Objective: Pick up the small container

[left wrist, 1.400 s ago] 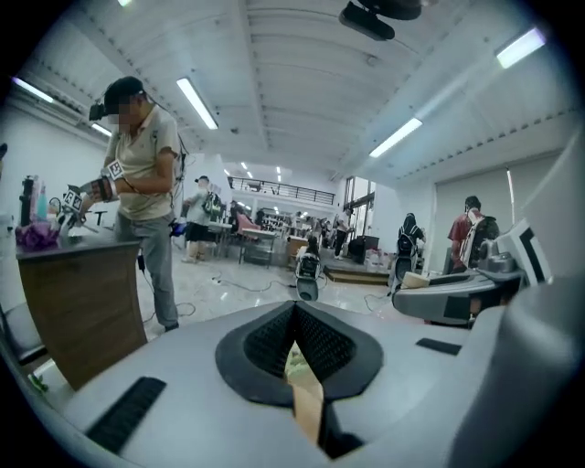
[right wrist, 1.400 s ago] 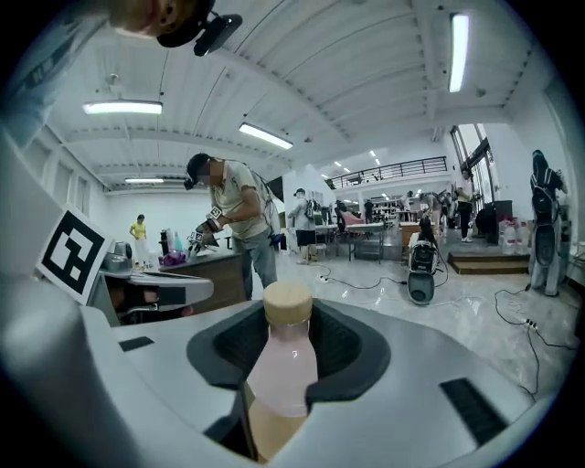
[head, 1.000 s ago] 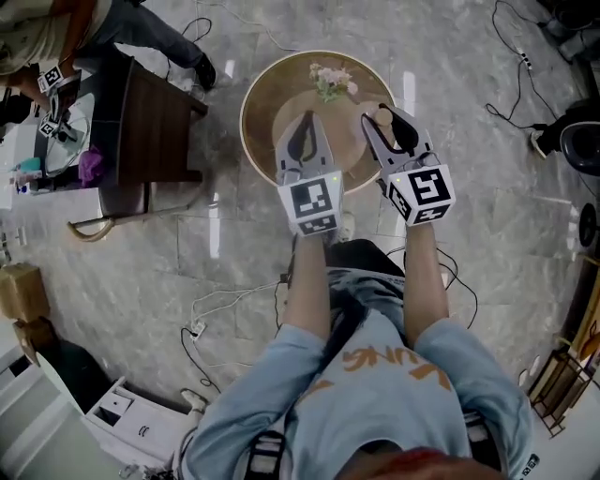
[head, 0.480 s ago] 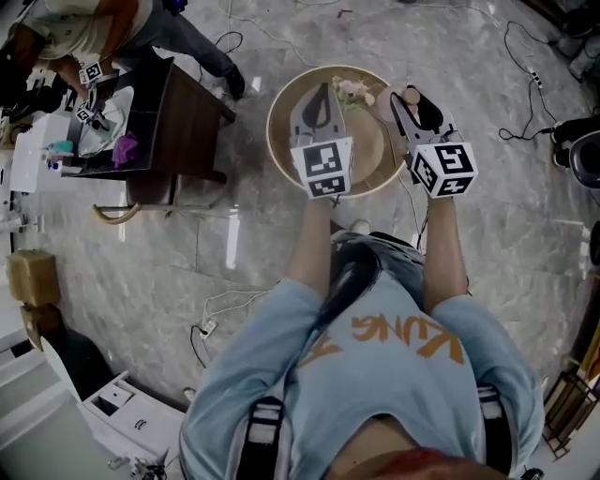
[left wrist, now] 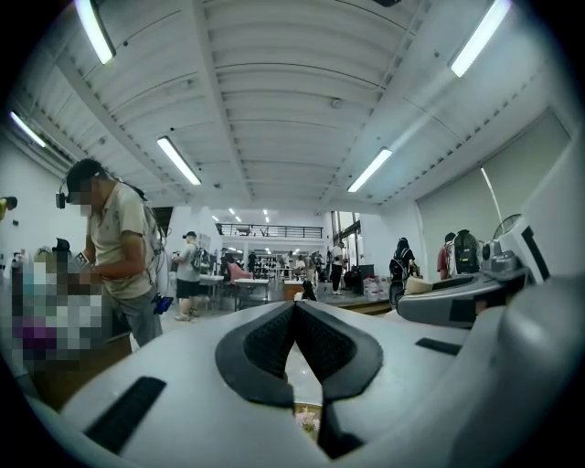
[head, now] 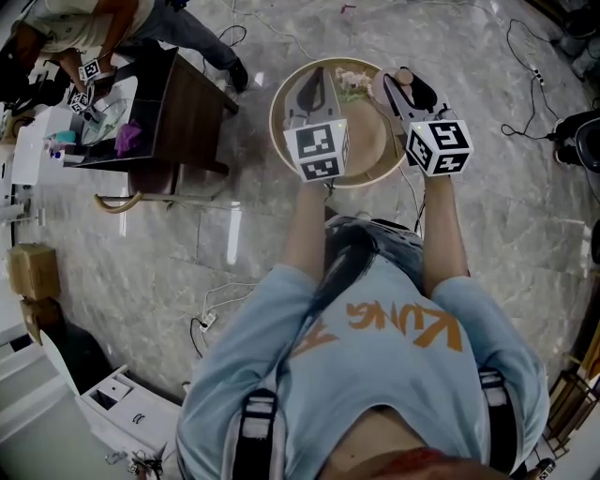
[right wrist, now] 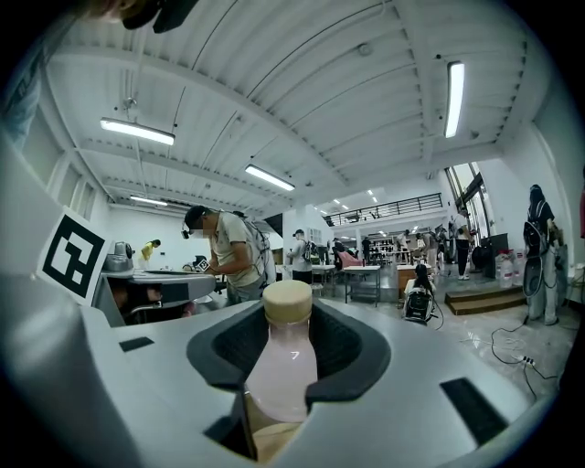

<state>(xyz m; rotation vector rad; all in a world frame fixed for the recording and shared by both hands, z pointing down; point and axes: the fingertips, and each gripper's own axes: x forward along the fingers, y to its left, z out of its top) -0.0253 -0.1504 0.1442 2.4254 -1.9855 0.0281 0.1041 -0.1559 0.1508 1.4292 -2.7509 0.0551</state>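
Note:
The small container (right wrist: pixel 281 366) is a pale pink bottle with a tan cap. It stands upright between the jaws of my right gripper (right wrist: pixel 288 334), which is shut on its body. In the head view the container's cap (head: pixel 404 74) shows at the tip of the right gripper (head: pixel 405 86), above the far right rim of a round wooden table (head: pixel 373 142). My left gripper (head: pixel 314 86) hangs over the table's left half. Its jaws meet at the tip with nothing between them (left wrist: pixel 294 309).
A small bunch of pale flowers (head: pixel 352 82) sits at the table's far side, between the grippers. A dark wooden table (head: pixel 183 108) stands to the left with another person (head: pixel 80 28) beside it. Cables (head: pixel 220 300) trail across the marble floor. A white box (head: pixel 122 408) lies at bottom left.
Both grippers have moved up in the head view, toward the round table's far side. The right one keeps hold of the container. The head view has shifted.

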